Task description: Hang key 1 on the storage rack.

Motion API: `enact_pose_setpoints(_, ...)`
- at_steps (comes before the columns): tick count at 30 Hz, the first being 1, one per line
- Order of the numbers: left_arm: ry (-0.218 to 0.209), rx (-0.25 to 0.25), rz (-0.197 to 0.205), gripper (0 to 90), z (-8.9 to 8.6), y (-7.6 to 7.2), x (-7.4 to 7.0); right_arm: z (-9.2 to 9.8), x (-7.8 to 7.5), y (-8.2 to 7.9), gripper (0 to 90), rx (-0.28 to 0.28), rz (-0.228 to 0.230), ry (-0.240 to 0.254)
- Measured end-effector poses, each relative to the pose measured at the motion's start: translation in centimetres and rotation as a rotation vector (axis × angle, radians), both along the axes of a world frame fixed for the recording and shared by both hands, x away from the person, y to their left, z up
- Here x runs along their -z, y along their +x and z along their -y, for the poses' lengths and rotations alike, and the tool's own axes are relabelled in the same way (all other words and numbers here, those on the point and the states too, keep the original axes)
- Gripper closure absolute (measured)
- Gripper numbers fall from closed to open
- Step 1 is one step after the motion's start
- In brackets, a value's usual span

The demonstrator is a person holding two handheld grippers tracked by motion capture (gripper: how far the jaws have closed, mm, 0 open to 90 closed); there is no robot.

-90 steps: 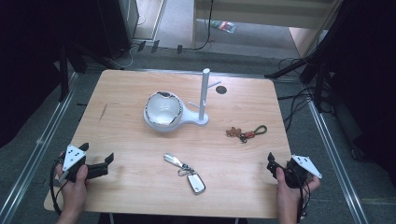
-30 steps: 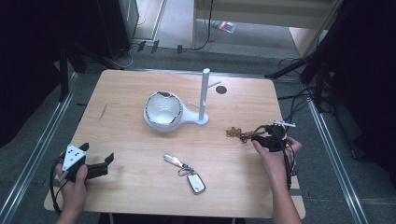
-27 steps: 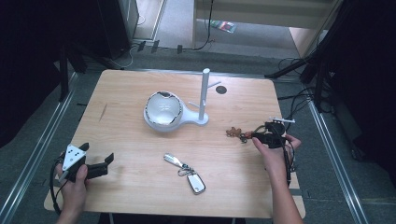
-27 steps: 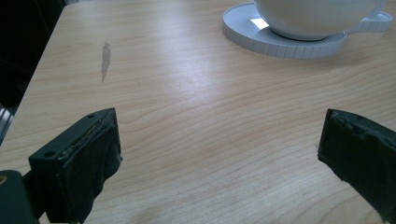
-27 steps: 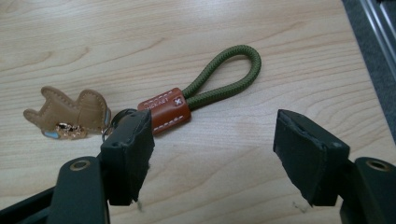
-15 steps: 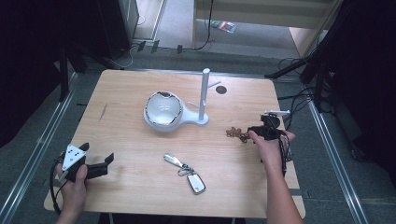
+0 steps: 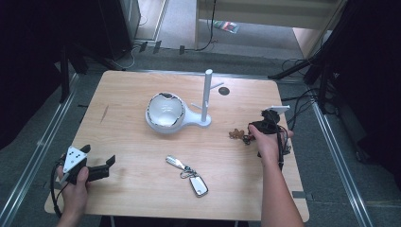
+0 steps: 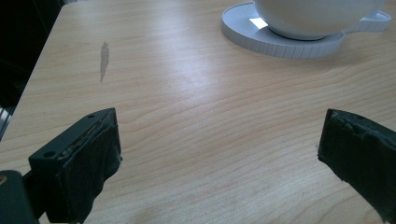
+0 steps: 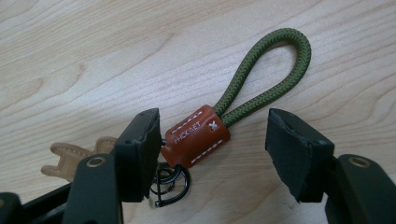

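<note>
Both jaws of the right gripper [image 9: 212,154] stand apart around a keychain strap [image 9: 236,107] that lies flat on the wooden table [image 7: 132,137]. Its brown leather tab sits between the jaws, touching the inner face of one jaw or just beside it, I cannot tell which; the other jaw is clear of it. The strap's green cord loop extends away from the gripper beyond the jaw tips. Dark metal rings [image 9: 170,184] hang at the tab's near end, and a tan leather piece [image 9: 70,156] pokes out past the jaw that is close to the tab.

Taking the white stand [image 7: 205,97] as the landmark, with its upright post and side pegs: a white bowl [image 7: 164,111] sits on the stand's round base, just left of the post. In the high view the right gripper [image 7: 259,126] and the strap lie to the right of the stand and a little nearer the person, close to the table's right edge. A silver key set with a fob [image 7: 189,172] lies in front of the stand, well apart from it. The left gripper [image 7: 101,168] is far to the front-left of the stand, near the table's left front corner, held in the left hand [image 7: 73,182]. Its jaws are spread wide with bare wood between them, and the stand's base [image 8: 285,39] with the bowl shows farther off.
</note>
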State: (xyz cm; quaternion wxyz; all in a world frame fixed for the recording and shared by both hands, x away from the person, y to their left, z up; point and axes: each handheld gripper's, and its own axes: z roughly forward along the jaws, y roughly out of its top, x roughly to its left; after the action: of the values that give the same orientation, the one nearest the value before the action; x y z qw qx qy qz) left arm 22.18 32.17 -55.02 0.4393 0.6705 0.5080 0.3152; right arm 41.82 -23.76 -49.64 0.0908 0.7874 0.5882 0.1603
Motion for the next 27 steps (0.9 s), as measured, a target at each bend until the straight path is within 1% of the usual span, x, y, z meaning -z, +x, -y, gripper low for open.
enact_pose_setpoints(2,0.0,0.0,0.0,0.0,0.0,0.0,0.0,0.0,0.0,0.1,37.3,0.008,-0.005,0.002)
enact_pose_setpoints(3,0.0,0.001,-0.001,0.0,0.0,0.0,0.0,-0.1,0.0,0.5,38.0,0.028,-0.027,0.002)
enact_pose_setpoints(5,0.0,0.001,-0.002,0.0,0.0,0.0,0.0,-0.3,-0.1,0.9,38.9,0.032,-0.047,-0.023)
enact_pose_setpoints(6,0.0,0.001,-0.002,0.0,0.0,0.0,0.0,-0.3,-0.1,0.9,38.9,0.032,-0.047,-0.023)
enact_pose_setpoints(7,0.001,0.003,-0.003,0.0,0.0,0.0,0.0,-0.5,-0.3,1.4,40.8,0.053,-0.076,-0.033)
enact_pose_setpoints(10,0.002,0.002,-0.004,0.0,0.0,0.0,0.0,-0.5,-0.6,2.0,42.5,0.085,-0.109,-0.037)
enact_pose_setpoints(12,0.003,0.002,-0.004,0.0,0.0,0.0,0.0,-0.5,-0.7,2.4,42.7,0.107,-0.133,-0.024)
enact_pose_setpoints(13,0.002,0.002,-0.004,0.0,0.0,0.0,0.0,-0.4,-0.6,2.5,42.8,0.113,-0.148,-0.029)
enact_pose_setpoints(16,0.002,0.003,-0.003,0.0,0.0,0.0,0.0,-0.3,-0.6,2.9,43.7,0.13,-0.175,-0.046)
enact_pose_setpoints(18,0.003,0.003,-0.004,0.0,0.0,0.0,0.0,-0.2,-0.6,2.9,44.6,0.138,-0.177,-0.046)
enact_pose_setpoints(19,0.003,0.002,-0.003,0.0,0.0,0.1,0.0,-0.1,-0.7,3.1,46.6,0.16,-0.173,-0.027)
enact_pose_setpoints(20,0.003,0.002,-0.003,0.0,0.0,0.1,0.0,-0.1,-0.8,3.1,47.4,0.17,-0.174,-0.015)
enact_pose_setpoints(22,0.003,0.003,-0.005,0.0,0.0,0.1,0.0,0.0,-0.7,3.2,49.3,0.185,-0.181,-0.005)
enact_pose_setpoints(24,0.002,0.003,-0.005,0.0,0.0,0.1,0.0,0.1,-0.5,3.3,50.1,0.199,-0.187,-0.006)
enact_pose_setpoints(27,0.004,0.001,-0.004,0.0,0.0,0.1,0.0,0.3,-0.6,3.4,51.2,0.229,-0.178,-0.023)
